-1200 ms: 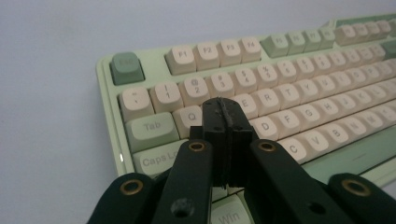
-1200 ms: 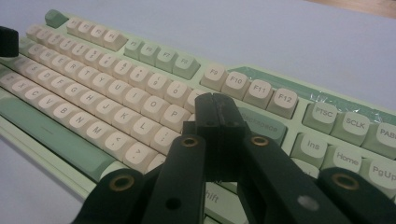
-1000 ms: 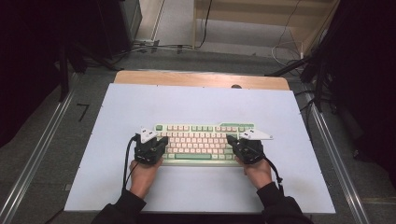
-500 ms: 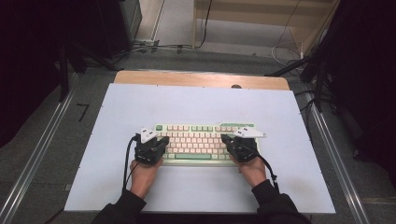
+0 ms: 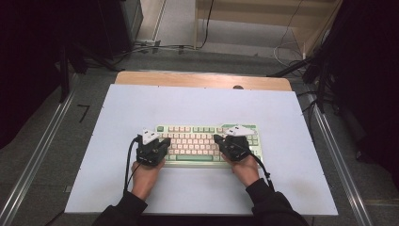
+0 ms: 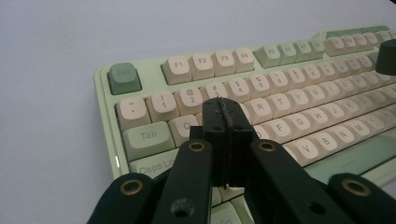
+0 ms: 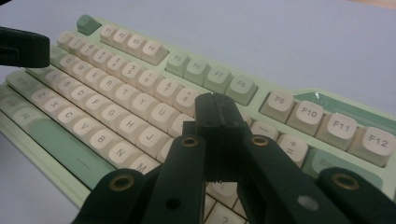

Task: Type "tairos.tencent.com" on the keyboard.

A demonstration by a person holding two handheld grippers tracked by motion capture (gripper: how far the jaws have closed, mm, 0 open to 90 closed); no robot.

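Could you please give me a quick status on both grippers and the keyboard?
Left gripper shut, over the keyboard's left keys. Right gripper shut, over the right-hand keys. Nothing held, nothing in the way.

Left gripper view: closed jaws cover the W, E, A and S area of the keyboard; Caps Lock legend cut off behind them. Far right keys blurred, legends unreadable. Right gripper view: keys beneath the jaws hidden; keyboard's right end runs past the edge.

A white table carries 1 green-and-cream keyboard.
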